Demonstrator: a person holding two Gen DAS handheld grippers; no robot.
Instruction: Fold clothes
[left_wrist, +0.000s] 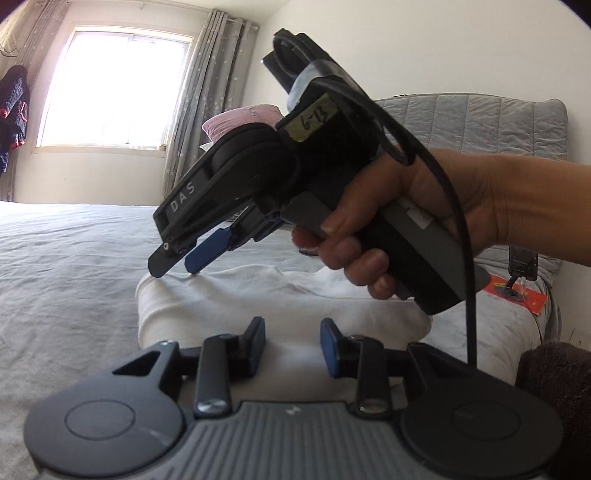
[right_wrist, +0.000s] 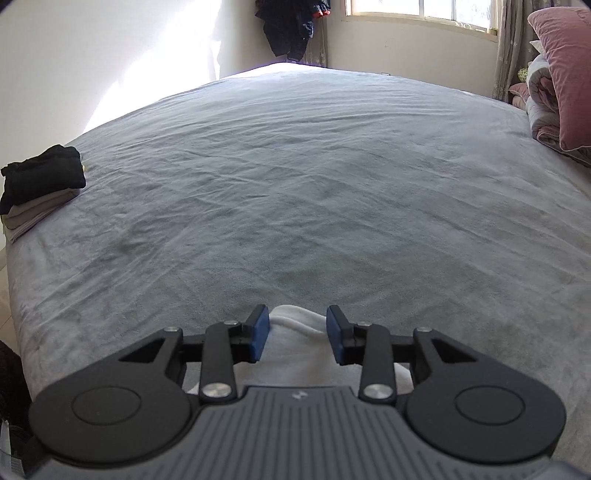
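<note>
- White garment (left_wrist: 280, 306) folded into a thick, soft-edged bundle, lying on the grey bed sheet (left_wrist: 66, 266) near the bed's edge; rounded fold at the near-left corner, faint creases across the top.
- Same white garment (right_wrist: 295, 325) seen from the right wrist as a pale layered edge between the fingers, with open grey sheet (right_wrist: 295, 166) stretching away beyond it.
- Left gripper (left_wrist: 293, 345) poised just above the near side of the bundle, jaws set apart with a clear gap, nothing between the blue pads.
- Right gripper (left_wrist: 173, 266) held in a hand (left_wrist: 388, 229), tilted down so its fingertips touch the far-left top edge of the garment; jaws narrowly parted in the left wrist view.
- Right gripper (right_wrist: 296, 338) from its own camera: jaws apart, white cloth lying in the gap below, pads not pinching it.
- Black cable (left_wrist: 458, 236) looping from the right gripper's body down past the wrist.
- Stack of folded clothes (right_wrist: 40, 184), dark on top and beige beneath, at the far-left edge of the bed, well apart from the white garment.
- Pink pillow (right_wrist: 565, 74) and bundled bedding at the right side of the bed.
- Bright window (left_wrist: 114, 88) with grey curtains (left_wrist: 210, 96); dark clothing hanging (left_wrist: 13, 107) by the wall.
- Grey quilted mattress (left_wrist: 480, 122) propped behind the hand; red packet (left_wrist: 517, 295) on the bed's right edge.
</note>
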